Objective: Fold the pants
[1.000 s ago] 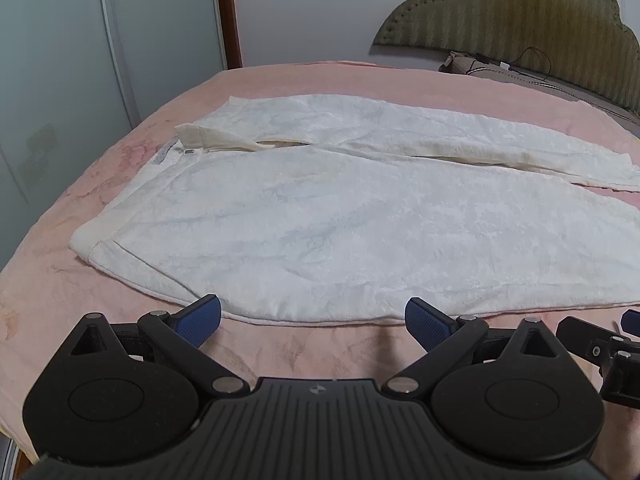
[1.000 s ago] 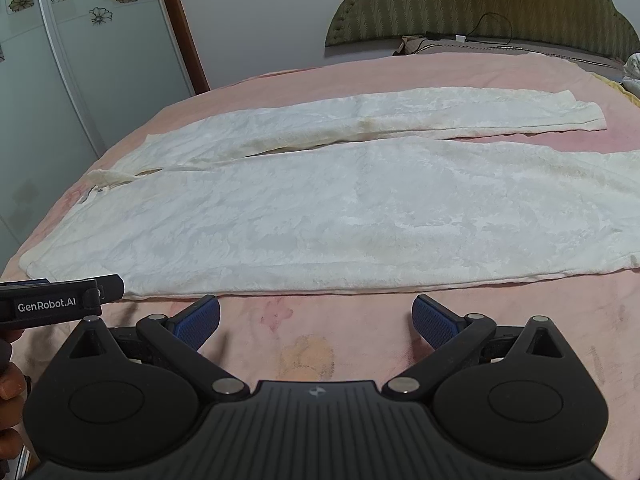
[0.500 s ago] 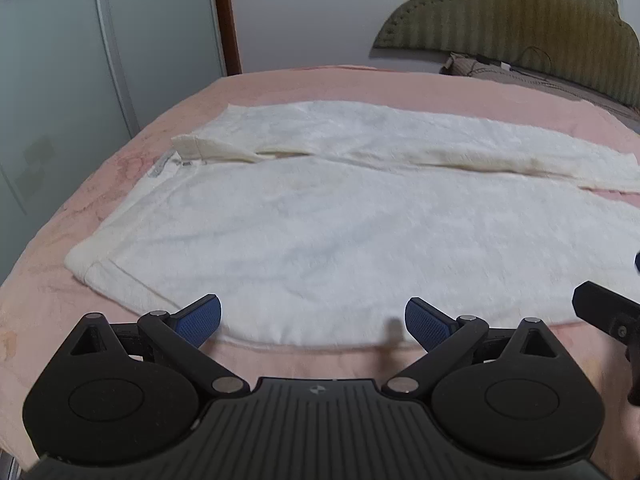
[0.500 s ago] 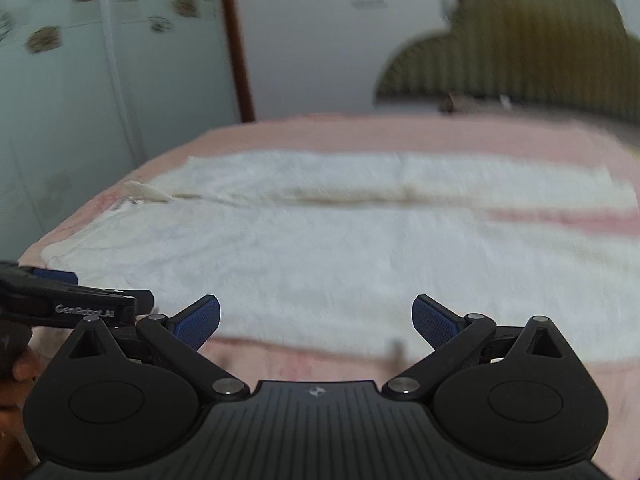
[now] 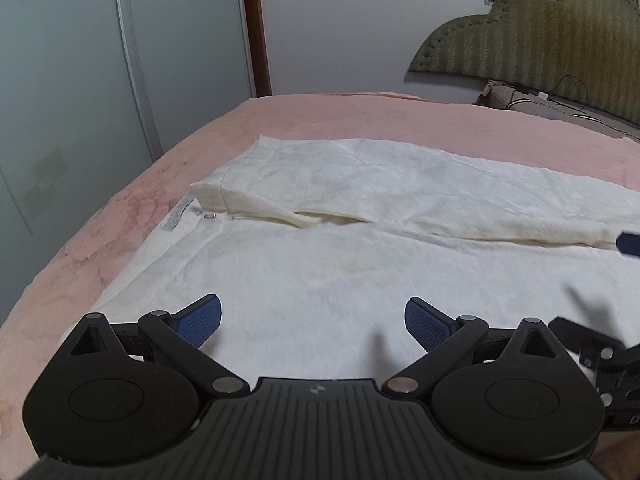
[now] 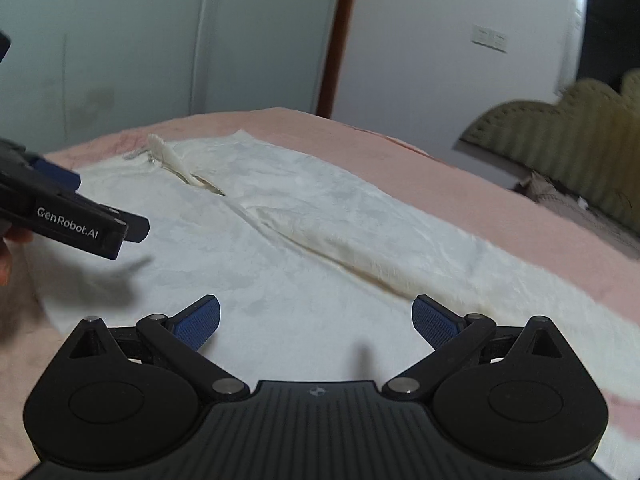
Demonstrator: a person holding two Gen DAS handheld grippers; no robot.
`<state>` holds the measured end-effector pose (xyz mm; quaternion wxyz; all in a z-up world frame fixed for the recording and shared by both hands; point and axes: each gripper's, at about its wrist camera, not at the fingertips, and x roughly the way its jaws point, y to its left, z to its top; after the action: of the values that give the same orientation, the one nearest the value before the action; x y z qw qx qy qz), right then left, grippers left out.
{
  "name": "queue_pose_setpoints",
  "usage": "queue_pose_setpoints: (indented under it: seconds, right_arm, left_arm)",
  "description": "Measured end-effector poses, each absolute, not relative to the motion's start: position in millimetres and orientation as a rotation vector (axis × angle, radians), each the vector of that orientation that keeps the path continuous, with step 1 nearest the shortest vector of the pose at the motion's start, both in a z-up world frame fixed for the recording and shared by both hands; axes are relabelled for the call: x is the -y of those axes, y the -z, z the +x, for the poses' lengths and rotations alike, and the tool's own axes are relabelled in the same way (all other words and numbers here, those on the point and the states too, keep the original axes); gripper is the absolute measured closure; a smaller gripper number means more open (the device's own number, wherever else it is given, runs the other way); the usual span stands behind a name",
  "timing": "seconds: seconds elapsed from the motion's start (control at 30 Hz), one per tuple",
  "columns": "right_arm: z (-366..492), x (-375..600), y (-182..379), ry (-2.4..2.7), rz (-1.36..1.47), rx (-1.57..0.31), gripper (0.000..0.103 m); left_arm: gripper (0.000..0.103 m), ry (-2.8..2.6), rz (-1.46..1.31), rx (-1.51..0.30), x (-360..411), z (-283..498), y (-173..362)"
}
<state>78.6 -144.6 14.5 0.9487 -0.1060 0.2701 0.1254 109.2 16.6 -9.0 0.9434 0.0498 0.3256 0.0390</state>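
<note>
Hovering wide over white pants point(image 5: 320, 264) on a pink bed point(image 5: 328, 116), both tools, left tool point(image 5: 313, 322) and right tool point(image 6: 316, 322), grip nothing.

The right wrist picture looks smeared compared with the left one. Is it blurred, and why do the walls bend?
Right wrist view: yes, motion blur smears the headboard and the edges of the pants. Left wrist view: sharper, with the pants crisp. In both, the fisheye lens bows straight lines, and the open fingers cast soft shadows on the cloth.

Bedroom w/ a pink floral bedspread point(image 5: 360, 120) ahead of the fingers, olive scalloped padded headboard point(image 5: 540, 36) far right, frosted sliding wardrobe doors w/ flower decals point(image 5: 80, 60) left, plain white wall point(image 5: 340, 20) behind.
</note>
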Motion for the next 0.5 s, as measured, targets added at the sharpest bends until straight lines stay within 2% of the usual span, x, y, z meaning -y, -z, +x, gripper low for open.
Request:
queue_pose_setpoints:
  seconds: [0.17, 0.5]
  right_arm:
    - [133, 158, -25, -0.334, -0.201, -0.512, 0.0]
    - [295, 177, -17, -0.417, -0.019, -0.652, 0.0]
  left_arm:
    - [0.003, -0.112, 0.145, -0.639, -13, 132, 25]
    - [0.0, -0.109, 0.139, -0.627, -17, 139, 56]
